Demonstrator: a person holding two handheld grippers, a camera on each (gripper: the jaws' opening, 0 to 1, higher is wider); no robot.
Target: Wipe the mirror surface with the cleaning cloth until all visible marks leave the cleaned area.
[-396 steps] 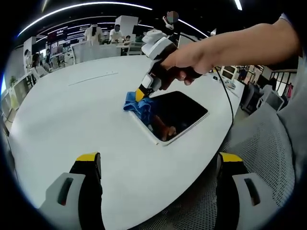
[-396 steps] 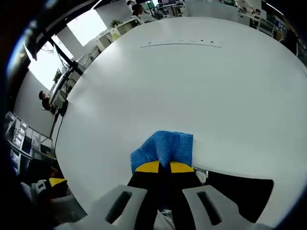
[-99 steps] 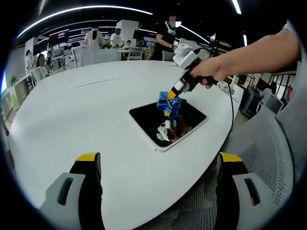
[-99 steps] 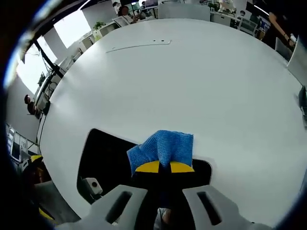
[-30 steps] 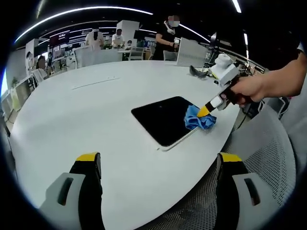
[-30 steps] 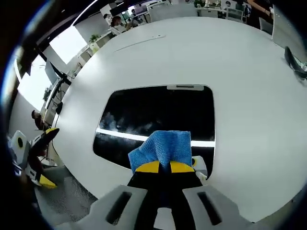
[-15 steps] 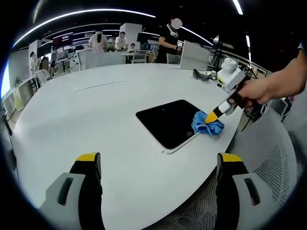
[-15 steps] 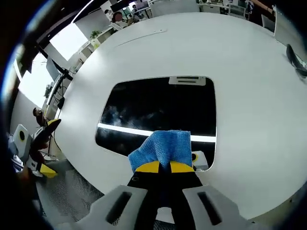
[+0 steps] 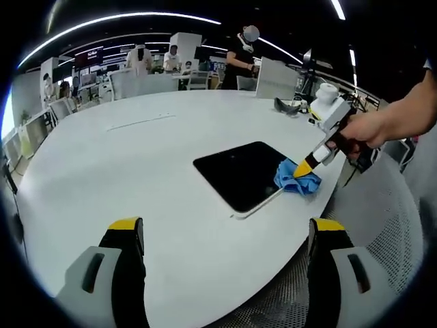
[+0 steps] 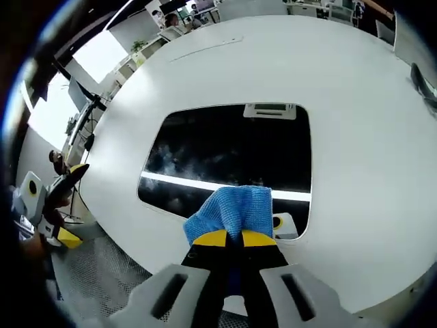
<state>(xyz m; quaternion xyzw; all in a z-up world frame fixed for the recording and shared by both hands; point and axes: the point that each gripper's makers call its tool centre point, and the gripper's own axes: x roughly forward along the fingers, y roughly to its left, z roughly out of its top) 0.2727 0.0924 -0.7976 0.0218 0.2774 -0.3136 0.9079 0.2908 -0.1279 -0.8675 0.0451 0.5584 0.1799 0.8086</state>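
Since a second ago the right gripper [image 9: 301, 167] has barely shifted, keeping the blue cleaning cloth [image 9: 297, 179] bunched at the mirror's corner nearest the person's hand [image 9: 369, 128]. On the big white round counter [image 9: 136, 157] the mirror [image 9: 242, 172] lies flat near the edge, a dark glossy rounded rectangle in a thin white frame, reflecting a bright light strip. Right gripper [image 10: 228, 238] fingers are clenched on the cleaning cloth [image 10: 234, 209], whose ribbed folds overlap the mirror [image 10: 232, 154]; the left gripper [image 9: 225, 229] hangs well back from it, fingers spread wide with nothing between them.

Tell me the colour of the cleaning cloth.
Blue; the cleaning cloth shows best in the right gripper view.
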